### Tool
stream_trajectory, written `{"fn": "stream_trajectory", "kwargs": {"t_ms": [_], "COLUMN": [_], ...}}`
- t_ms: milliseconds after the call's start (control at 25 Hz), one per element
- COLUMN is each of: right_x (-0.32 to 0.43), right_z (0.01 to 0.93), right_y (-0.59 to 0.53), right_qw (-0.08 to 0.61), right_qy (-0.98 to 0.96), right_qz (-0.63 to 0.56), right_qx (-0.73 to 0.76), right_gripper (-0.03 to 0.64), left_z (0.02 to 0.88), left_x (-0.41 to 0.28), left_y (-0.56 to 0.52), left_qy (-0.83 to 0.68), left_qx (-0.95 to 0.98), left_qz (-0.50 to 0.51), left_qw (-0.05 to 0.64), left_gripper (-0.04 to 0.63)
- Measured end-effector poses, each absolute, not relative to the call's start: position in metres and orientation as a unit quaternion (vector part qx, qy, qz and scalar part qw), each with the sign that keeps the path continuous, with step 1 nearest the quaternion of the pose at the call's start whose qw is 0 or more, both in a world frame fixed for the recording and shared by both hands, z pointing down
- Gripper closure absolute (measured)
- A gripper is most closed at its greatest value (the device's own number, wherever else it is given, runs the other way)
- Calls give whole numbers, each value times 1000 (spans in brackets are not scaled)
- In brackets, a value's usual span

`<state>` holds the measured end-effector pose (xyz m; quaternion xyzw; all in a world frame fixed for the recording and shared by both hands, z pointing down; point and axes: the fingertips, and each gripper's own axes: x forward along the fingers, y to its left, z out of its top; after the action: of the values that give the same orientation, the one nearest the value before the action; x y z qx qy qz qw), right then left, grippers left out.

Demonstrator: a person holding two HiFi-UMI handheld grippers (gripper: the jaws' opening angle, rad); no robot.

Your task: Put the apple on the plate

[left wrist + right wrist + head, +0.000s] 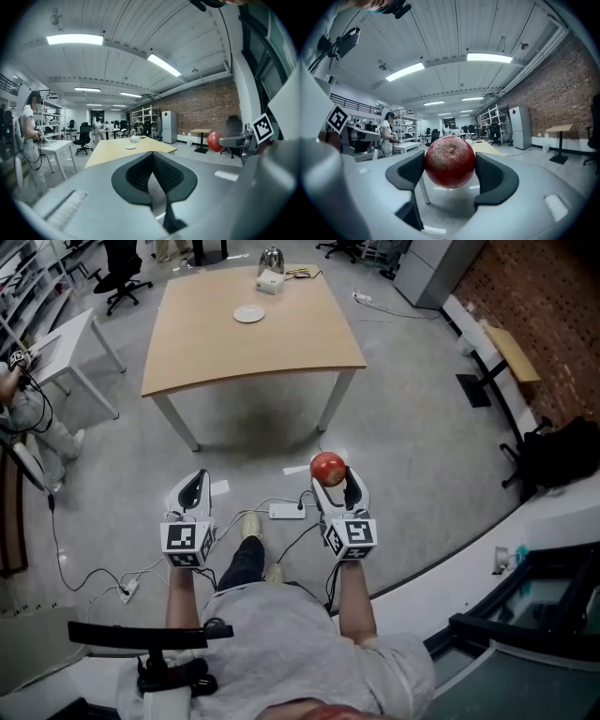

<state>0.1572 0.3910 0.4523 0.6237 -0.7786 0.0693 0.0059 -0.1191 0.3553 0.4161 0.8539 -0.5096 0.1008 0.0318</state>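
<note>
A red apple (pixel 327 467) sits between the jaws of my right gripper (pixel 331 476), which is shut on it; the right gripper view shows the apple (pixel 449 161) pressed by both dark pads (pixel 411 170). The same apple (pixel 214 141) shows at the right of the left gripper view. My left gripper (pixel 193 486) is shut with nothing in it, its pads (pixel 161 173) meeting. A small white plate (pixel 248 314) lies on the far part of the wooden table (pixel 281 352), well ahead of both grippers; the plate (pixel 131 147) is tiny in the left gripper view.
A kettle (pixel 271 259) and a white box (pixel 269 281) stand at the table's far edge behind the plate. Cables and a power strip (pixel 287 511) lie on the floor between me and the table. A white desk (pixel 66 343) and a person (pixel 28 409) are at the left.
</note>
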Motion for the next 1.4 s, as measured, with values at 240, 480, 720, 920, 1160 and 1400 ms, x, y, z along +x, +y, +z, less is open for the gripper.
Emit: {"fn": "stream_trajectory", "kwargs": {"t_ms": [240, 480, 720, 920, 1160, 1400], "right_x": [161, 154, 140, 128, 106, 93], "right_z": [445, 442, 437, 431, 431, 423], "right_y": [334, 276, 227, 191, 164, 149], "right_qw": [9, 7, 0, -2, 4, 13], "right_qy": [-778, -775, -775, -772, -772, -775], "right_qz": [66, 75, 80, 70, 66, 57], "right_qx": [624, 627, 627, 631, 632, 629], "right_gripper": [273, 273, 273, 273, 273, 273], "left_z": [403, 401, 399, 400, 405, 403], "left_x": [-106, -113, -122, -135, -157, -167], "left_y": [293, 232, 182, 145, 113, 101], "left_qy": [-500, -493, -486, -483, -483, -485], "left_qx": [860, 864, 869, 871, 871, 871], "left_qz": [101, 95, 91, 88, 81, 76], "left_qw": [29, 33, 33, 32, 32, 32], "left_gripper": [575, 575, 575, 575, 575, 575]}}
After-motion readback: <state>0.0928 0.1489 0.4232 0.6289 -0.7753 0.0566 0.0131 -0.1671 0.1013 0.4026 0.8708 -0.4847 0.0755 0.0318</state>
